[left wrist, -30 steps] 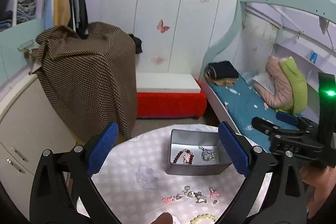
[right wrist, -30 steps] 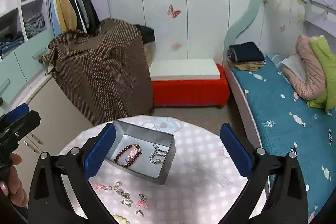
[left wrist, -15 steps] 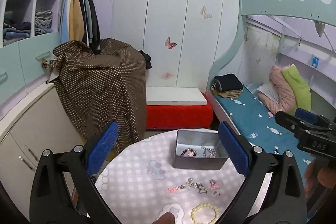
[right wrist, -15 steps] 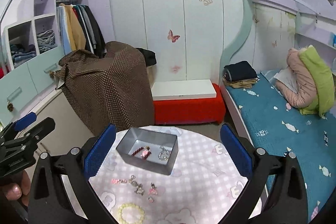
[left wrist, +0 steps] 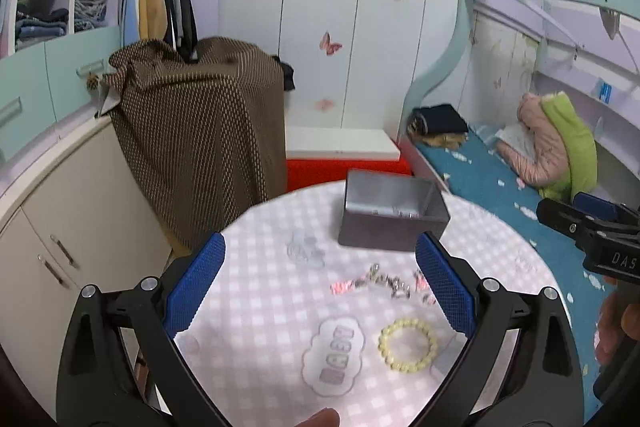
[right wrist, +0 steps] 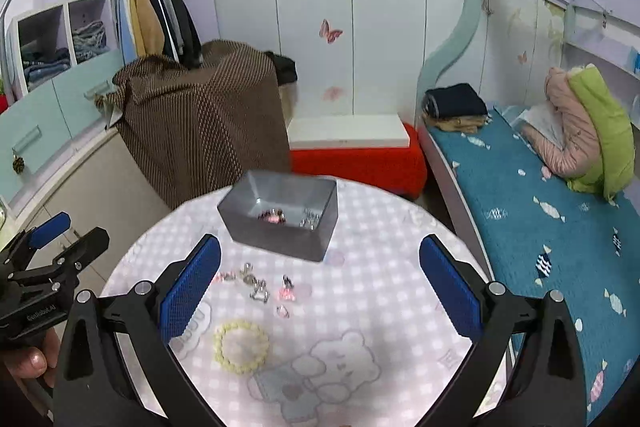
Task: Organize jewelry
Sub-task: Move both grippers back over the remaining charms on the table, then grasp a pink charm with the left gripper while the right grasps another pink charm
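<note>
A grey metal box [left wrist: 390, 215] stands at the far side of a round table with a pink checked cloth [left wrist: 260, 311]; it also shows in the right wrist view [right wrist: 280, 215] with a dark red bracelet [right wrist: 272, 215] and silver pieces inside. Loose pink and silver charms [left wrist: 380, 281] [right wrist: 260, 285] lie before the box. A pale yellow bead bracelet [left wrist: 407, 345] [right wrist: 241, 346] lies nearer me. My left gripper [left wrist: 318, 285] is open and empty above the table. My right gripper [right wrist: 318, 285] is open and empty too.
A brown cloth-covered object [left wrist: 200, 131] stands behind the table on the left, with cabinets [left wrist: 60, 211] beside it. A red bench [right wrist: 356, 163] is behind. A bed with a blue sheet [right wrist: 540, 227] runs along the right.
Both grippers have pulled back and up from the table. The box looks farther off and the yellow bracelet has come fully into view. Both stay open.
</note>
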`<state>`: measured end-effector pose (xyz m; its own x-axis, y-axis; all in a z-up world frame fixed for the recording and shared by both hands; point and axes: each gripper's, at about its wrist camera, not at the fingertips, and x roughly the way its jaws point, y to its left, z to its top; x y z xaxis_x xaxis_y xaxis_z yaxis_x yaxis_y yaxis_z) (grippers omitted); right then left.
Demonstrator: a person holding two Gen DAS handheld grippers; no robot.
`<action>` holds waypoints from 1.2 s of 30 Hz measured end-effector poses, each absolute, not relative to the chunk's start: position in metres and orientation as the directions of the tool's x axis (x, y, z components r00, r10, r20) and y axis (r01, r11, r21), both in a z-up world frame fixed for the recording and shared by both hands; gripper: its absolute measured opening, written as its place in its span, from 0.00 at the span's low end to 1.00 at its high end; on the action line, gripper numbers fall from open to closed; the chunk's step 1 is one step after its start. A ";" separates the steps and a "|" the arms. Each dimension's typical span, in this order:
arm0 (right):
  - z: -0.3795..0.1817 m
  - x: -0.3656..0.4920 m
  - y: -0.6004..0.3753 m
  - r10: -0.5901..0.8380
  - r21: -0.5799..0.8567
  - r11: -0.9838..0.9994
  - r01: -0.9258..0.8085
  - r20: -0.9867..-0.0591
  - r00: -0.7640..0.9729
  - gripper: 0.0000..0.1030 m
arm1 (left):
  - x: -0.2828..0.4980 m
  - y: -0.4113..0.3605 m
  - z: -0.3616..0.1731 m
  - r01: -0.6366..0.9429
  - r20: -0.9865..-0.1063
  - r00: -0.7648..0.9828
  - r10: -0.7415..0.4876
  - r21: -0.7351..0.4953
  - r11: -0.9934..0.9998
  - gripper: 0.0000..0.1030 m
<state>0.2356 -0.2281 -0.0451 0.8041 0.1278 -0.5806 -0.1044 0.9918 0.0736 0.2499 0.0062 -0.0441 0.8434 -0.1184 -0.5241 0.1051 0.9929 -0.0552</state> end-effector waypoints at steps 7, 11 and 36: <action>-0.058 0.240 -0.222 0.124 0.060 0.992 -0.110 -0.604 0.787 0.93 | 0.257 0.005 -0.070 0.114 -0.558 0.822 -0.118 -0.041 0.993 0.93; -0.075 0.248 -0.219 0.114 0.049 0.993 -0.108 -0.641 0.759 0.93 | 0.271 0.003 -0.091 0.134 -0.605 0.787 -0.122 -0.024 0.991 0.93; -0.141 0.284 -0.215 0.125 0.049 0.989 -0.140 -0.784 0.608 0.93 | 0.381 -0.030 -0.192 0.344 -0.800 0.578 -0.164 0.057 0.937 0.92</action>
<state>0.2842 -0.2149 -0.1414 0.6081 0.1247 -0.7840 -0.1398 0.9890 0.0489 0.3811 -0.0296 -0.1922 0.5778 -0.1637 -0.7996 0.3444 0.9371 0.0571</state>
